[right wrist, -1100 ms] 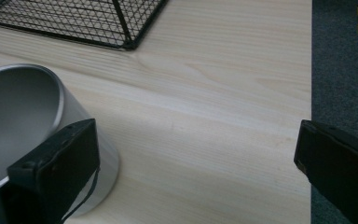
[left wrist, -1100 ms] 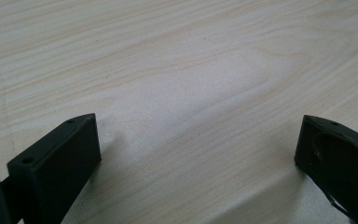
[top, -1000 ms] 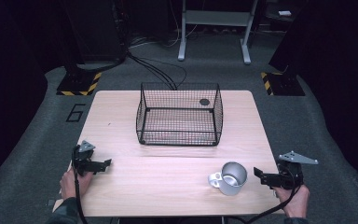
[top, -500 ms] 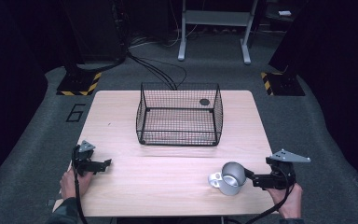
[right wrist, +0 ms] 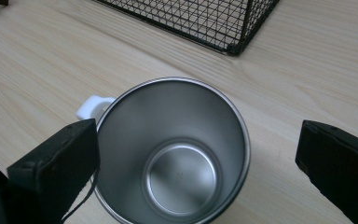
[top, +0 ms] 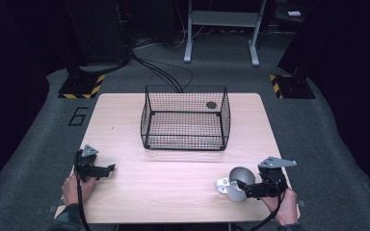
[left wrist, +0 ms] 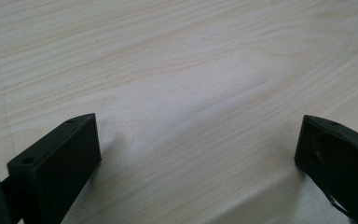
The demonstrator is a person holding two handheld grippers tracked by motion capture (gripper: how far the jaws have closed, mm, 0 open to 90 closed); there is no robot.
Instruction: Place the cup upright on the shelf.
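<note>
A pale rectangular wooden table stands on grey carpet. Toward twelve o'clock sits a black wire mesh basket, bare inside. At five o'clock an empty shiny steel mug with a white handle stands between the right gripper's spread jaws. At seven o'clock the left gripper rests released.

Right gripper moved left, jaws now straddling steel mug.
</note>
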